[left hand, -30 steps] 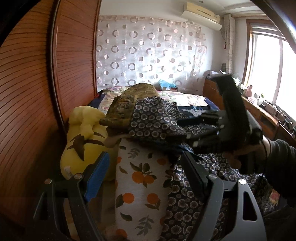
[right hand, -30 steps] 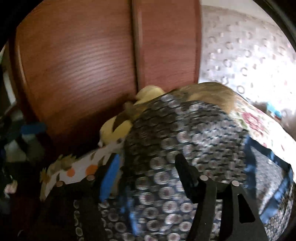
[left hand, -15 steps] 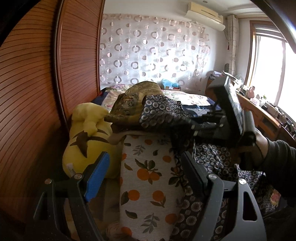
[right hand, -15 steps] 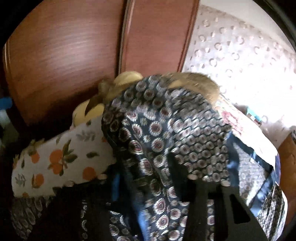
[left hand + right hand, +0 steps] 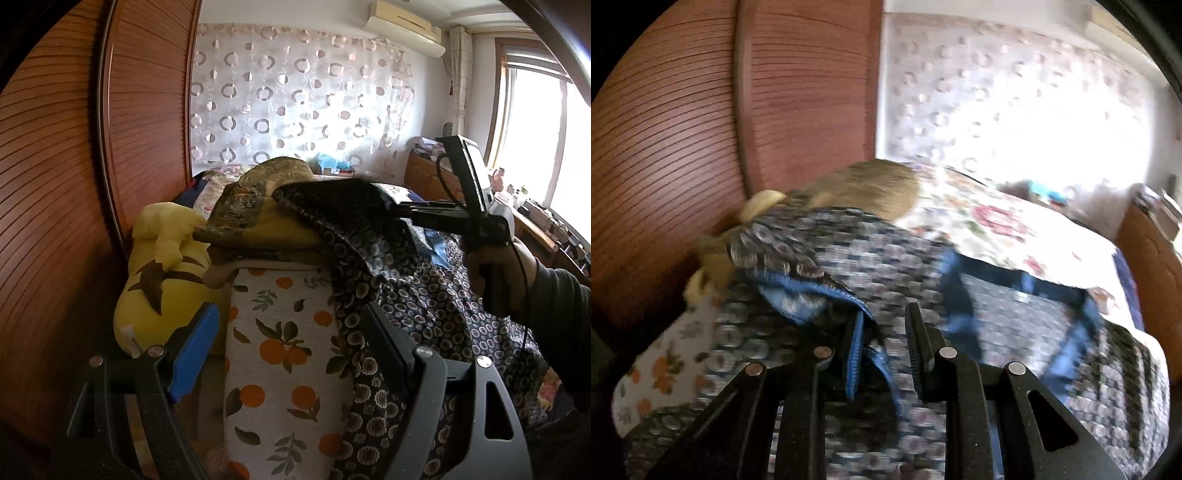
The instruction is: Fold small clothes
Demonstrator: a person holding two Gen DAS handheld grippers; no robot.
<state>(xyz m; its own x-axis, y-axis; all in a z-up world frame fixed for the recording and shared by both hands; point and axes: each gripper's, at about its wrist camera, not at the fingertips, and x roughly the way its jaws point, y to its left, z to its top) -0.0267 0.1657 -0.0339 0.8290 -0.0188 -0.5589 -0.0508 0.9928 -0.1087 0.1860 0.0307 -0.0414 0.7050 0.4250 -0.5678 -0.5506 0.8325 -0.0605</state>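
On the bed (image 5: 1015, 229), up against the wooden wardrobe (image 5: 55, 184), the action is all about one dark circle-print garment (image 5: 369, 251). It lies draped over a stack: an orange-print pillow (image 5: 288, 350) underneath, an olive folded cushion (image 5: 258, 206) on top, a yellow plush toy (image 5: 162, 280) wedged beside them. The right claw (image 5: 882, 354) has its jaws drawn narrow around the garment's blue-trimmed edge (image 5: 812, 291), and from the left wrist view you can see that same right claw (image 5: 399, 210) carrying a flap of the cloth up and over the pile, level with the cushion top. The right wrist picture is blurred, so whether the pads are fully biting the hem or only closing on it is hard to call (it looks like a grip to me).

Left claw (image 5: 288, 339) hangs low in front of the pillow, jaws wide apart, nothing between them, the blue pad (image 5: 192, 350) bare.

My read: this is an early fold, one side of the garment being lifted across itself. The next move calls for laying that flap flat without bunching, and the left claw likely needs to pin or take the opposite edge near the pillow, because the cloth sits on a lumpy, sloping stack and could slide off as it is pulled.
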